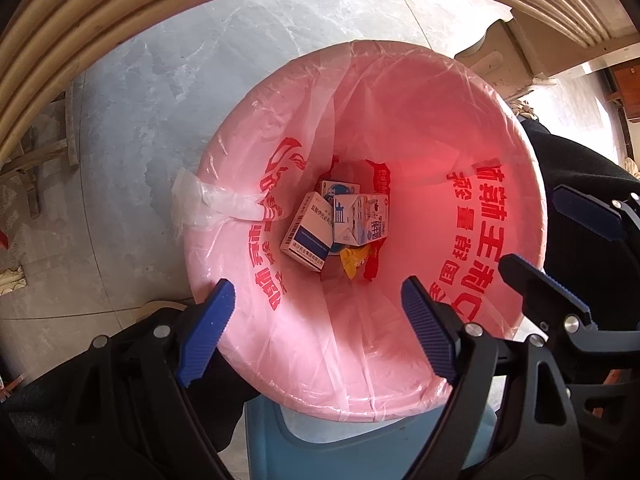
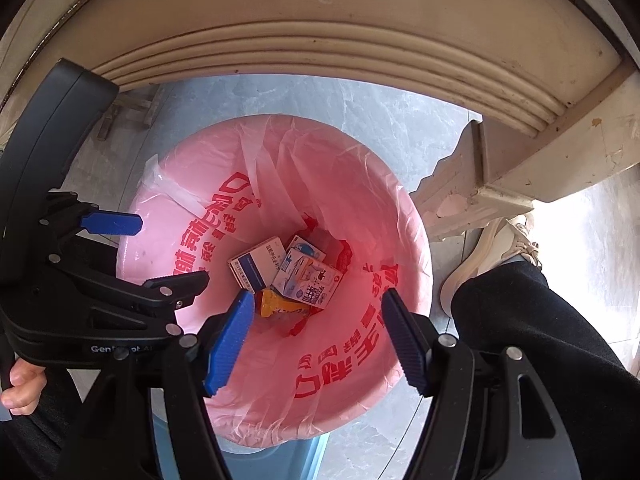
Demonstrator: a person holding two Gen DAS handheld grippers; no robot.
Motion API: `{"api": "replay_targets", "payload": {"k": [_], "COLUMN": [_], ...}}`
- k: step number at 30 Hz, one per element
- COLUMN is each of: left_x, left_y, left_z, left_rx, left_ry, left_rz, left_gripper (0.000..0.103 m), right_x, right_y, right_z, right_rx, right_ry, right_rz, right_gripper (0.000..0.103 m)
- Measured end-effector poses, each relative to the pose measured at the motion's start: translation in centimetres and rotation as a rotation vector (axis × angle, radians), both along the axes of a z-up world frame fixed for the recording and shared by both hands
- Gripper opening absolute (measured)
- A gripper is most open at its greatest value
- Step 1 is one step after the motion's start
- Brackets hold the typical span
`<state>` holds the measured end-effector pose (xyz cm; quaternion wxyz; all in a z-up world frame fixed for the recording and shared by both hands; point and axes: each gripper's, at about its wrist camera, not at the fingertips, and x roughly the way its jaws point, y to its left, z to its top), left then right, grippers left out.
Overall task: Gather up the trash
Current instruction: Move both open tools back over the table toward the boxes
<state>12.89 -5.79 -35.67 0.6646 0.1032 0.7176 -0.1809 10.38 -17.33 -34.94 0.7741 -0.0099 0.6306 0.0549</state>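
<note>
Trash, namely a white-and-blue medicine box (image 1: 306, 236), a milk carton (image 1: 362, 220) and a yellow wrapper (image 1: 352, 262), sits deep in the pink-bagged bin (image 1: 532, 216), both left gripper (image 1: 320, 336) and right gripper (image 2: 316, 340) gaping empty above, so I'd lift straight up, clear of the liner.

the bin liner (image 1: 400, 128) is thin, glossy pink plastic film, creased and printed in red, with a clear whitish knotted tail (image 1: 200, 204). the medicine box (image 1: 306, 232) and milk carton (image 1: 360, 216) at the bottom look like smooth printed card; the yellow wrapper (image 2: 280, 306) is shiny. the grippers' blue finger pads (image 2: 230, 340) are matt ribbed plastic on black matt plastic arms with bright metal rivets. the floor (image 1: 160, 92) is polished grey stone. the table edge (image 2: 340, 56) is painted cream wood, chipped.
</note>
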Motion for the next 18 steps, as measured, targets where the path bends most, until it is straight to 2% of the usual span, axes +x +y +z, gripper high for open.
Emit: {"api": "replay_targets", "payload": {"k": [4,7,10,12,14,18], "left_x": [-0.9,-2.1,-3.3,-4.1,-4.2,-2.4], "left_y": [0.6,1.5,3.7,5.4,7.1,10.0], "left_z": [1.3,4.1,9.0,13.1,18.0,27.3], "left_rx": [-0.005,-0.006,-0.082,-0.101,-0.117,-0.085], "left_ry": [0.013,0.016,-0.007,-0.061,-0.139,-0.341], "left_rz": [0.003,-0.006,-0.004,-0.020,-0.061,-0.148], "left_gripper": [0.083,0.083,0.083,0.083,0.083,0.092], "right_x": [-1.0,-2.4,-3.9,-4.7,-5.2,-4.7], "right_y": [0.7,1.0,0.5,0.0,-0.3,-0.3], "right_z": [1.7,5.1,10.2,14.3,19.0,27.7], "right_rx": [0.012,0.055,0.165,0.226,0.219,0.155], "right_ry": [-0.029,-0.091,-0.175,-0.258,-0.376,-0.554], "right_rz": [0.028,0.066,0.096,0.127,0.166,0.268], "right_gripper": [0.065,0.065,0.065,0.076,0.092,0.096]}}
